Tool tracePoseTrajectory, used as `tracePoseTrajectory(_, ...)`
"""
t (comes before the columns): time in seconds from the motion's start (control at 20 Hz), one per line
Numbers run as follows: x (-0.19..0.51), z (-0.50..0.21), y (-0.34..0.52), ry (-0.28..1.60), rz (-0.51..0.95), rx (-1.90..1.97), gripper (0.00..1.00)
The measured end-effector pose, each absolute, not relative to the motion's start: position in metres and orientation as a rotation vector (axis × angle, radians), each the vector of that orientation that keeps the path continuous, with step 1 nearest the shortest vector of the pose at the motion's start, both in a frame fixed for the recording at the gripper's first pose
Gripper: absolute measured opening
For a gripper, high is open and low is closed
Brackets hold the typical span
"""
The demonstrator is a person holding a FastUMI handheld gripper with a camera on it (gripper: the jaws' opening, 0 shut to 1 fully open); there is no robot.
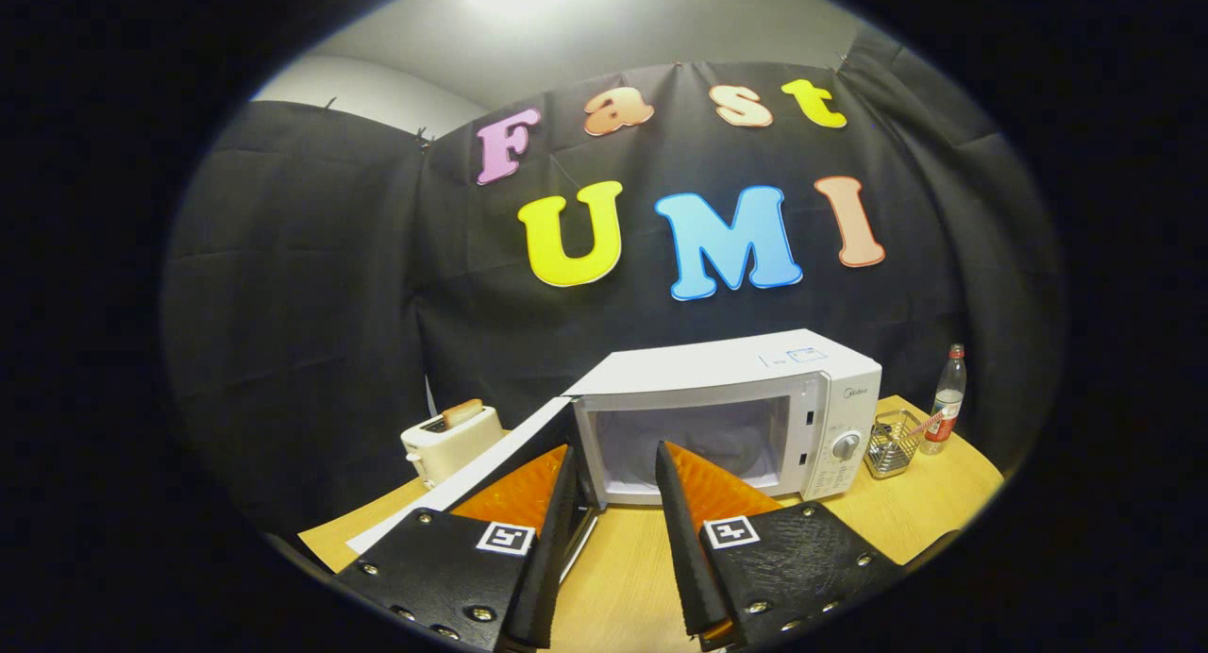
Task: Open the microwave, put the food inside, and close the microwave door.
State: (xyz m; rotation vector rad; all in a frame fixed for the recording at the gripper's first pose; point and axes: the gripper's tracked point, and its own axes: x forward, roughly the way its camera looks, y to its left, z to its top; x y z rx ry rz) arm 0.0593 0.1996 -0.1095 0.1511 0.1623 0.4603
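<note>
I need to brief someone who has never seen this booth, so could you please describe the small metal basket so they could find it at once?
Start at the white microwave on the wooden table, its door swung open, beyond the open, empty gripper. Just past the microwave's dial side stands the wire basket, beside a clear bottle with a red label. It alone is a shiny, see-through mesh box.

Bright ceiling glare, sharp, fisheye-warped edges

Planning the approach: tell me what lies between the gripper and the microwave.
In the gripper view, bare wooden table lies between the open gripper and the open-doored microwave.
</note>
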Motion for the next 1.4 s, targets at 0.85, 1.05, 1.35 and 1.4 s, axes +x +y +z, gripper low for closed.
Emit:
tracePoseTrajectory(0.85, -0.083, -0.094, 0.341, 0.143, 0.799, 0.136, 0.51)
tracePoseTrajectory(1.05, -0.099, -0.116, 0.365, 0.182, 0.867, 0.135, 0.51)
tracePoseTrajectory(1.35, -0.095, -0.160, 0.380, 0.274, 0.890, 0.117, 0.51)
tracePoseTrajectory(1.4, -0.092, -0.167, 0.381, 0.288, 0.889, 0.112, 0.51)
